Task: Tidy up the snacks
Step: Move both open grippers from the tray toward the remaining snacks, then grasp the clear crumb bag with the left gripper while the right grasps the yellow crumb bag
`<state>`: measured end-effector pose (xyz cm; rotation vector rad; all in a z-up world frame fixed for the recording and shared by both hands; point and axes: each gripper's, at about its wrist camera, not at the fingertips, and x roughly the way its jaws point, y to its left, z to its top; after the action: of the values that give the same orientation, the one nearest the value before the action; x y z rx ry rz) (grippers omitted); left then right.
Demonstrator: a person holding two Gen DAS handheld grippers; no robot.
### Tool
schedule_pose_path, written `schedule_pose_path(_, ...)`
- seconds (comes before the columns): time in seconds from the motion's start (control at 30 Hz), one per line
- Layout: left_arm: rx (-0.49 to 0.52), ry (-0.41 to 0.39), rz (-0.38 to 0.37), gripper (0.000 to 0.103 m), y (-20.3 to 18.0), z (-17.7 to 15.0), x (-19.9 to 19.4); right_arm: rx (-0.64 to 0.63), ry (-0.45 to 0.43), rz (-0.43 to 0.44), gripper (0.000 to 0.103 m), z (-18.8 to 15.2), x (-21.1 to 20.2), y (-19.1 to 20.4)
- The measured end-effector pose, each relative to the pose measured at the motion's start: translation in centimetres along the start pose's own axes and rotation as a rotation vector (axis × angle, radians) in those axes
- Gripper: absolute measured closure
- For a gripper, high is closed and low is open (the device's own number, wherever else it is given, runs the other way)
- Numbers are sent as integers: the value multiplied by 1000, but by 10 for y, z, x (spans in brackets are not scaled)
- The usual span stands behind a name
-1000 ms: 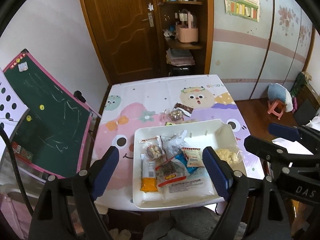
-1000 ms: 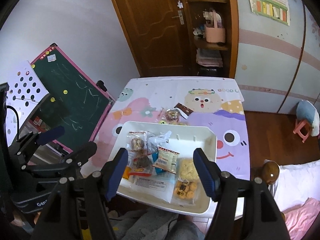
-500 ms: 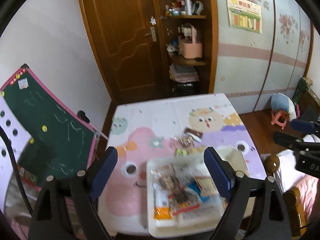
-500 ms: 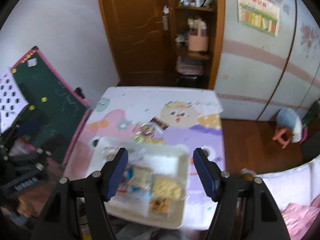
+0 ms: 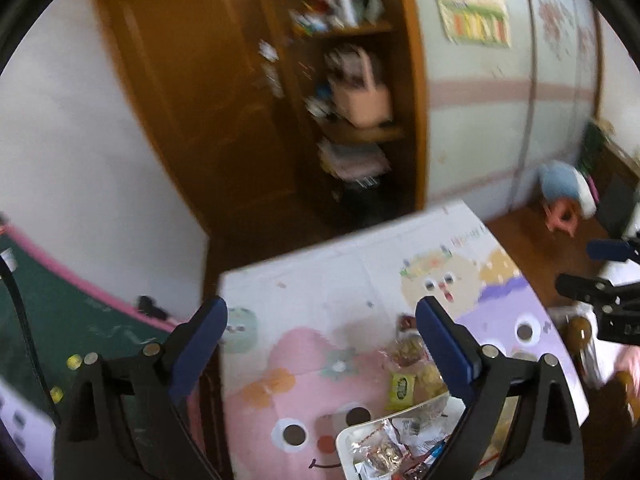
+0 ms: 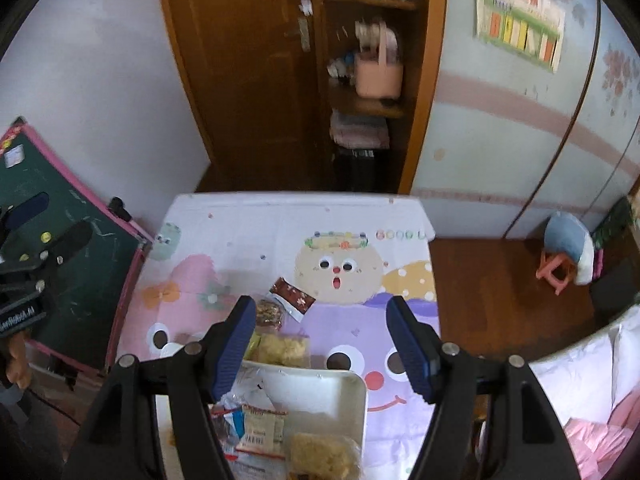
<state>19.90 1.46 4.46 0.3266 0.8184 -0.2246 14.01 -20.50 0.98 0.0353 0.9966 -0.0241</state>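
Cartoon-print table, white snack tray, wooden door, both tools wide, empty

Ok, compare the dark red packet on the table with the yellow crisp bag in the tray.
The dark red packet lies on the cartoon tablecloth, outside the white tray; the yellow crisp bag lies inside the tray. The packet is opaque and flat; the bag is clear, showing pale yellow pieces, and looks puffier. The packet lies apart from the tray; the bag touches another wrapper. Both are sealed snacks, and neither is held by a gripper.
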Motion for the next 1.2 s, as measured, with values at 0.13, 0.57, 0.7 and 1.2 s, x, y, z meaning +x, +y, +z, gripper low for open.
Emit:
schedule_pose_path(0.13, 59, 179, -140, 8, -9, -3, 85, 64, 157, 19, 35, 2, 67, -3)
schedule_pose_path(0.57, 186, 492, -337, 14, -61, -54, 261, 183, 656, 134, 35, -64, 247, -4)
schedule_pose_path(0.7, 160, 537, -415, 14, -68, -66, 281, 198, 722, 192, 35, -77, 268, -1)
schedule_pose_path(1.2, 127, 637, -519, 27, -92, -94, 314, 171, 825, 266, 38, -88, 300, 21)
